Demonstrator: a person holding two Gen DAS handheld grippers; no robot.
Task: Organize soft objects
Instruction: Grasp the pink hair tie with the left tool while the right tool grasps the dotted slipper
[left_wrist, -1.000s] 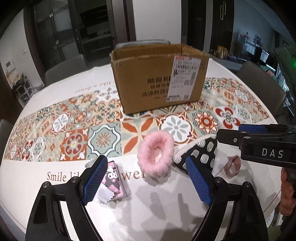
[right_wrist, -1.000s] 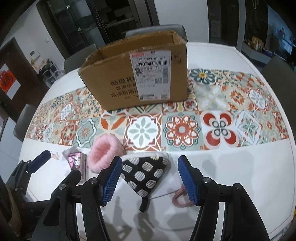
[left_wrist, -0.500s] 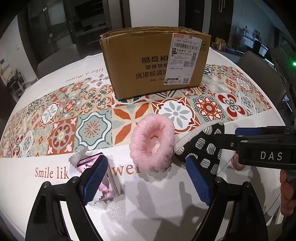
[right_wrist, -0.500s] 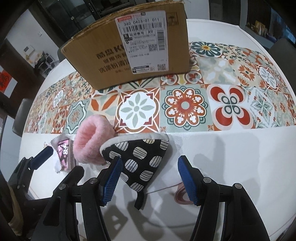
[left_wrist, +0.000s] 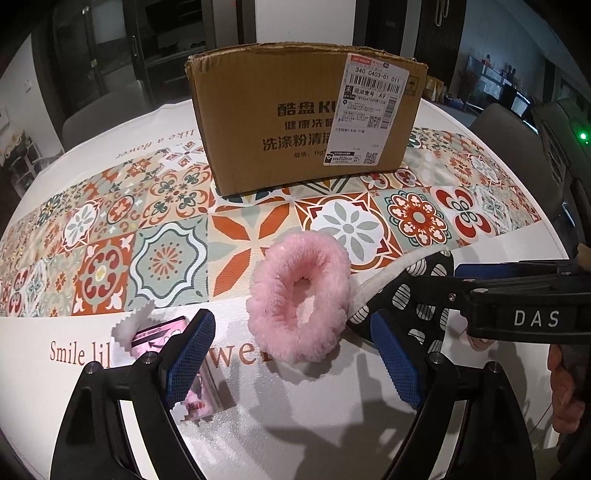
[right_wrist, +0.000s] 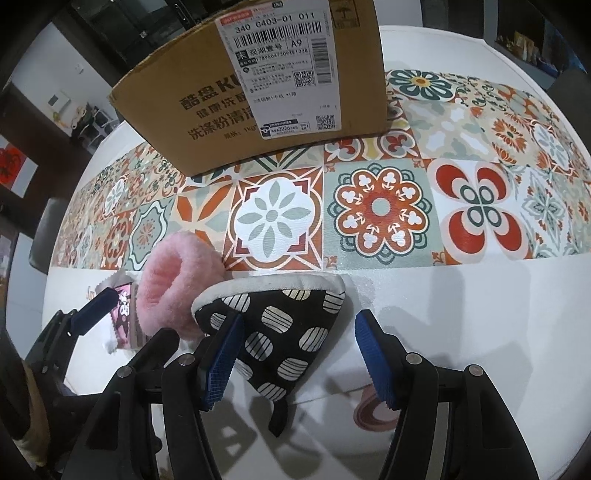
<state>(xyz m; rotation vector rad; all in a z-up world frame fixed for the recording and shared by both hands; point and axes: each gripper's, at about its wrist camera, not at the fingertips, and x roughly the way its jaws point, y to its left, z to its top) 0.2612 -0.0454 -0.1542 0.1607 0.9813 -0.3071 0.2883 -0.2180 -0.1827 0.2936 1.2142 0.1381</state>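
Both grippers have sunk closer, jaws apart; left gripper (left_wrist: 291, 365) hides half the pink sachet (left_wrist: 155, 332), right gripper (right_wrist: 295, 354) straddles the black spotted cloth mitt (right_wrist: 288, 332).

Fluffy pink ring (left_wrist: 301, 301) touching black dotted, perhaps mitt-like, cloth (right_wrist: 286, 332) on tablecloth

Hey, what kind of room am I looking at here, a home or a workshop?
Most likely a home dining area. A round table wears a tile-patterned cloth printed with a "Smile like a flower" slogan, grey upholstered chairs stand around it, and a used cardboard delivery box sits on top.
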